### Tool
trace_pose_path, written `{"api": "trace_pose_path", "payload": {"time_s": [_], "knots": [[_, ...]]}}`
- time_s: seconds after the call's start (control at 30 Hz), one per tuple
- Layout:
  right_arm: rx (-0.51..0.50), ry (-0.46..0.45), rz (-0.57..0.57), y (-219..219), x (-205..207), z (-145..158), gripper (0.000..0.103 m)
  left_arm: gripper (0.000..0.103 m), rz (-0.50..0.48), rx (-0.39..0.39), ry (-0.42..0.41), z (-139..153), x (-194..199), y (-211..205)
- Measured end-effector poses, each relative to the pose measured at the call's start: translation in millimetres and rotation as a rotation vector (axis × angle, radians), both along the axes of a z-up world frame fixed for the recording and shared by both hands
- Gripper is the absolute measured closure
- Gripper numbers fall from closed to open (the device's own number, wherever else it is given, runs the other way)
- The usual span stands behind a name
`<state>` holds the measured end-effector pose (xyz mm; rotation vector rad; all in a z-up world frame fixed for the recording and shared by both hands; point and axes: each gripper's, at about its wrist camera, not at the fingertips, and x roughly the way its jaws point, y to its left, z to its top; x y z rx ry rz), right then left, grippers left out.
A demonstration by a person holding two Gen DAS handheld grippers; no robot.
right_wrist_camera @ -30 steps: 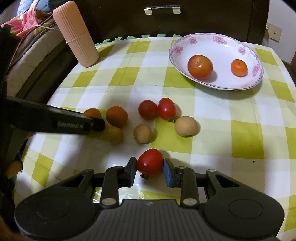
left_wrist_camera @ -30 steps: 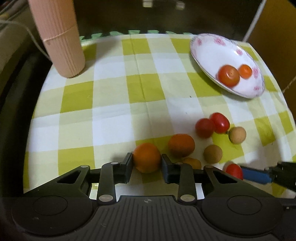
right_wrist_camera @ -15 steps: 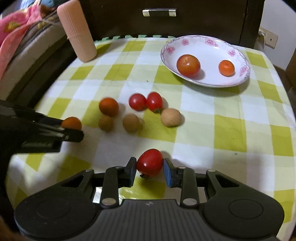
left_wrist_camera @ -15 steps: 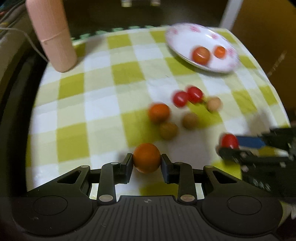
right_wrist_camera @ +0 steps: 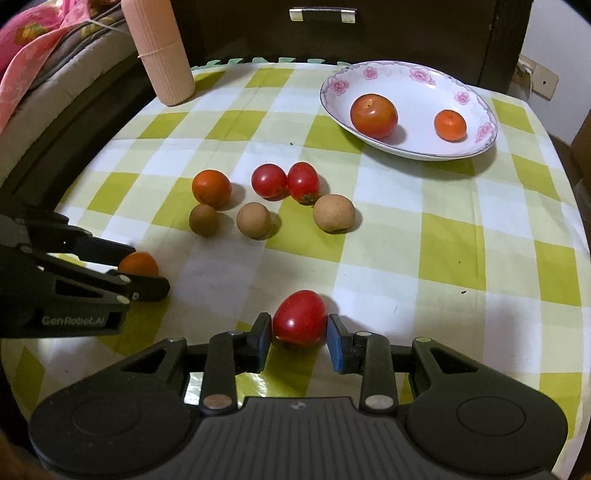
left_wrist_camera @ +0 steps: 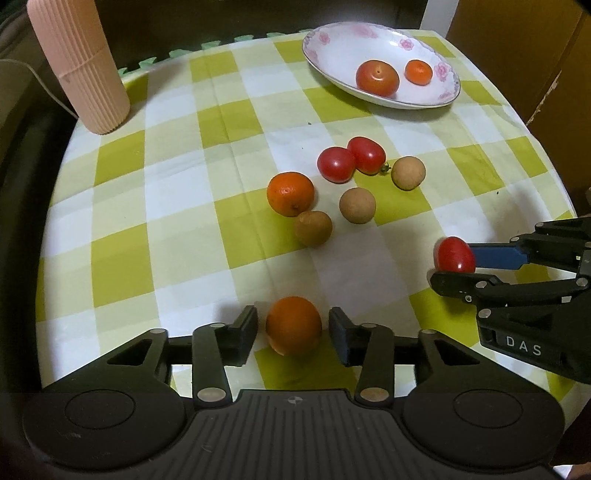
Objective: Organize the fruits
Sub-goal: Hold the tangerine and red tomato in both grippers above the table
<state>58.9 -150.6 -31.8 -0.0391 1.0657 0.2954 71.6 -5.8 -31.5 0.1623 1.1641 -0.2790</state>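
Note:
My left gripper is open around a small orange that rests on the checked cloth, with a gap at each pad. My right gripper is shut on a red tomato, which the left wrist view shows at the right. The flowered white plate at the far right holds a big tomato and a little orange. Mid-table lie another orange, two tomatoes and three brown round fruits.
A pink ribbed cylinder stands at the far left corner. A dark cabinet rises behind the round table, cushions and pink fabric lie to the left, and a cardboard box stands to the right. Both grippers sit near the table's front edge.
Both grippers drew back toward the table's near edge with their fruit. The left jaws have opened off the orange. The right jaws stay closed on the tomato.

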Motion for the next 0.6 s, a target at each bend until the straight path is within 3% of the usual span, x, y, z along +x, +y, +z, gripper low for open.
{"api": "trace_pose_path", "payload": {"time_s": [0.27, 0.6], "knots": [[0.027, -0.001, -0.015, 1.3, 4.5, 2.4, 0.07, 0.042, 0.025, -0.017, 0.009, 1.7, -0.4, 3.9], [-0.006, -0.005, -0.014, 5.4, 5.2, 0.6, 0.073, 0.063, 0.024, -0.004, 0.009, -0.9, -2.4, -0.4]]}}
